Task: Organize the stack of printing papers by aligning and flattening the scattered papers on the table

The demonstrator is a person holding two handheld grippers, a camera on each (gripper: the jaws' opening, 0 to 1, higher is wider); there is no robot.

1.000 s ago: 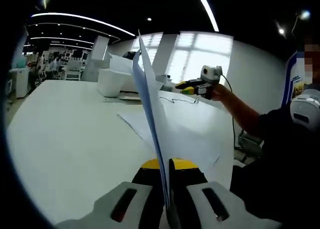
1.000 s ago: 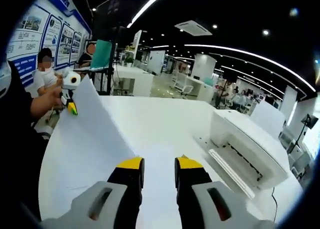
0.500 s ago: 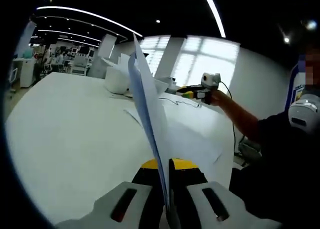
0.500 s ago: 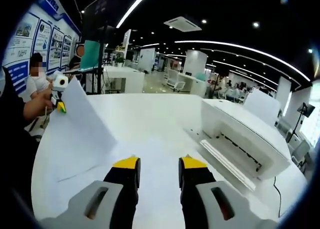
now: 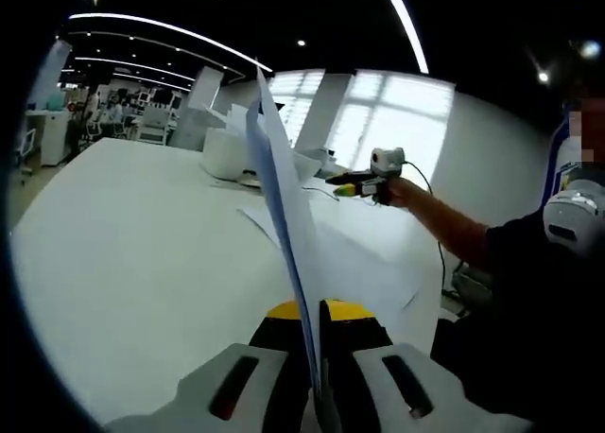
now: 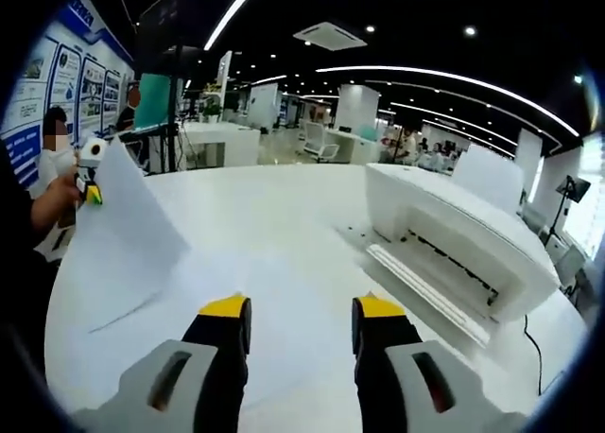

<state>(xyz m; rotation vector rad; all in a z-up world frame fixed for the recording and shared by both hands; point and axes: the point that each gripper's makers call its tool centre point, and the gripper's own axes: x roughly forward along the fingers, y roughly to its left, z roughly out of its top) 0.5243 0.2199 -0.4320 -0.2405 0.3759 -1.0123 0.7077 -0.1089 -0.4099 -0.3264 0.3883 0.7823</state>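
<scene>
A sheet of paper (image 5: 284, 206) stands up on its edge, pinched between the two jaws of the left gripper (image 5: 317, 312). In the left gripper view it rises from the yellow tips and leans a little to the left. In the right gripper view the same sheet (image 6: 118, 234) is a big white shape lifted at one end, with its low edge down on the table.

More papers (image 5: 359, 263) lie flat and a bit messy on the white table (image 5: 123, 253), just past the held sheet.

The right gripper (image 6: 301, 312) has its jaws spread apart with nothing between them. It hangs over the table (image 6: 274, 225), and the table top shows in the gap. In the left gripper view this gripper (image 5: 352, 184) is far off, held in a person's hand (image 5: 402, 192) above the far side of the papers.

A white printer (image 6: 463, 239) sits on the table to the right of the open jaws. In the left gripper view the printer (image 5: 227, 154) is behind the raised sheet. A thin cable (image 5: 326, 195) lies on the table near it.
</scene>
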